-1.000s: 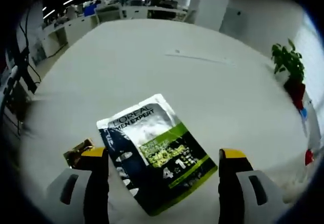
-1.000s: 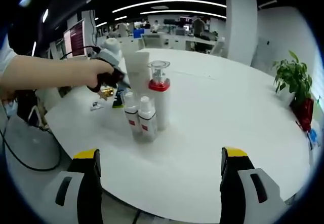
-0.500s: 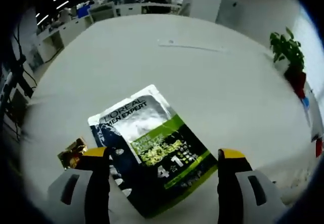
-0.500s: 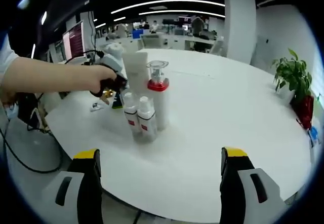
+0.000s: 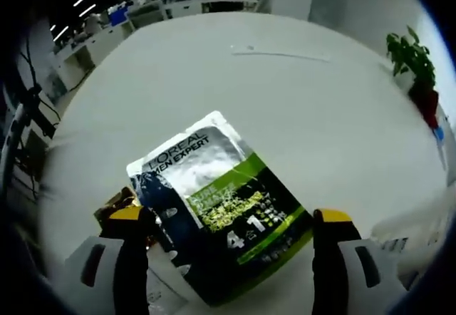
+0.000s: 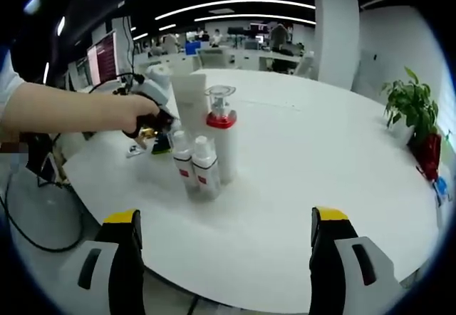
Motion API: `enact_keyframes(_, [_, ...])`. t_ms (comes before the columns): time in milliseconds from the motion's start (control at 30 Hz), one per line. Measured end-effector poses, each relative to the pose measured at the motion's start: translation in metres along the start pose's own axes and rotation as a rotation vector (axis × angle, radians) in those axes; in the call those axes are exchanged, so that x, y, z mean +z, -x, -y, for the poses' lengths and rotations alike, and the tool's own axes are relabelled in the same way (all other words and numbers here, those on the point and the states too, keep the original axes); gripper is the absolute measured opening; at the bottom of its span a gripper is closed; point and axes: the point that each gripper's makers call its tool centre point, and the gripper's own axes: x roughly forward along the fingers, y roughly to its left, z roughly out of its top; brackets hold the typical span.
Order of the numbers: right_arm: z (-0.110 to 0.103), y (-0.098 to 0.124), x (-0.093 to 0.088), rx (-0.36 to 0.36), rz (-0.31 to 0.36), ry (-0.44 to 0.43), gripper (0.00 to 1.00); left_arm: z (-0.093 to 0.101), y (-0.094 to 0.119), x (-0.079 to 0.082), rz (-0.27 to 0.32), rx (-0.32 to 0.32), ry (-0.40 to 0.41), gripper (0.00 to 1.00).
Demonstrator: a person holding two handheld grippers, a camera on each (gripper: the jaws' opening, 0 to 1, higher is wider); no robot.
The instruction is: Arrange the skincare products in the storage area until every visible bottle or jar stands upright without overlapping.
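while both sets of jaws stand apart, the left gripper [image 5: 222,222] hovers over a flat green-and-silver foil sachet [image 5: 217,212] on the white round bench [image 5: 299,115]; the right gripper [image 6: 222,222] faces upright white plastic bottles [image 6: 203,155].

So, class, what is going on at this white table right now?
A person is tidying skincare products with a gripper in each hand. The left gripper, jaws open, hovers over a flat L'Oreal sachet lying on the white table, with a small gold packet beside it. The right gripper hangs open, away from a cluster of upright bottles, where the person's hand is working.
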Motion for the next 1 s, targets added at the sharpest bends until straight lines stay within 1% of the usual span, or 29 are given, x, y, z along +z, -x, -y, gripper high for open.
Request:
enact_keyframes(67, [0.001, 0.000, 0.000, -0.001, -0.001, -0.001, 0.98, 0.000, 0.001, -0.001, 0.003, -0.001, -0.001, 0.89])
enact_keyframes(100, [0.001, 0.000, 0.000, -0.001, 0.000, 0.000, 0.98, -0.001, 0.003, -0.003, -0.005, 0.004, -0.001, 0.90])
enact_keyframes(167, [0.000, 0.000, 0.000, -0.001, -0.002, 0.001, 0.98, -0.001, 0.006, -0.004, -0.010, 0.005, -0.018, 0.90])
enact_keyframes(233, [0.000, 0.000, 0.000, -0.001, -0.003, 0.002, 0.98, -0.005, 0.010, -0.005, -0.004, 0.021, -0.011, 0.92])
enact_keyframes(300, [0.000, 0.000, 0.000, 0.000, -0.002, 0.000, 0.98, -0.009, 0.012, -0.006, -0.004, 0.036, 0.021, 0.93])
enact_keyframes(367, [0.000, 0.000, 0.000, 0.000, -0.002, 0.002, 0.98, -0.006, 0.008, -0.015, -0.047, 0.000, 0.100, 0.92])
enact_keyframes(400, [0.000, 0.000, 0.000, 0.000, -0.003, 0.002, 0.98, -0.010, 0.007, -0.012, -0.026, 0.016, 0.086, 0.94])
enact_keyframes(433, [0.000, 0.000, 0.000, 0.002, -0.003, 0.003, 0.98, -0.010, 0.007, -0.011, -0.027, 0.022, 0.077, 0.94])
enact_keyframes(567, [0.000, 0.000, 0.000, 0.001, -0.003, 0.001, 0.98, -0.011, 0.006, -0.009, -0.028, 0.025, 0.100, 0.93])
enact_keyframes(633, [0.000, 0.000, 0.000, -0.001, -0.004, 0.003, 0.98, -0.012, 0.004, -0.008, -0.026, 0.029, 0.080, 0.92])
enact_keyframes(700, [0.000, 0.000, 0.000, -0.001, -0.004, 0.002, 0.98, -0.011, 0.003, -0.006, -0.003, 0.018, 0.028, 0.90])
enact_keyframes(733, [0.000, 0.000, 0.000, -0.002, -0.005, 0.003, 0.98, -0.009, 0.003, -0.004, 0.016, 0.007, 0.025, 0.89])
enact_keyframes(800, [0.000, 0.000, 0.000, 0.000, -0.004, 0.000, 0.98, -0.009, 0.004, -0.002, 0.035, -0.006, -0.003, 0.86])
enact_keyframes(833, [0.000, 0.000, 0.000, 0.000, -0.004, 0.000, 0.98, -0.008, 0.004, -0.002, 0.040, -0.013, -0.005, 0.85])
enact_keyframes(933, [0.000, 0.000, 0.000, -0.001, -0.005, 0.001, 0.97, -0.007, 0.006, 0.001, 0.062, -0.035, -0.033, 0.75])
enact_keyframes(1000, [-0.001, 0.000, 0.000, -0.001, -0.006, 0.002, 0.97, -0.008, 0.006, 0.001, 0.063, -0.035, -0.037, 0.73])
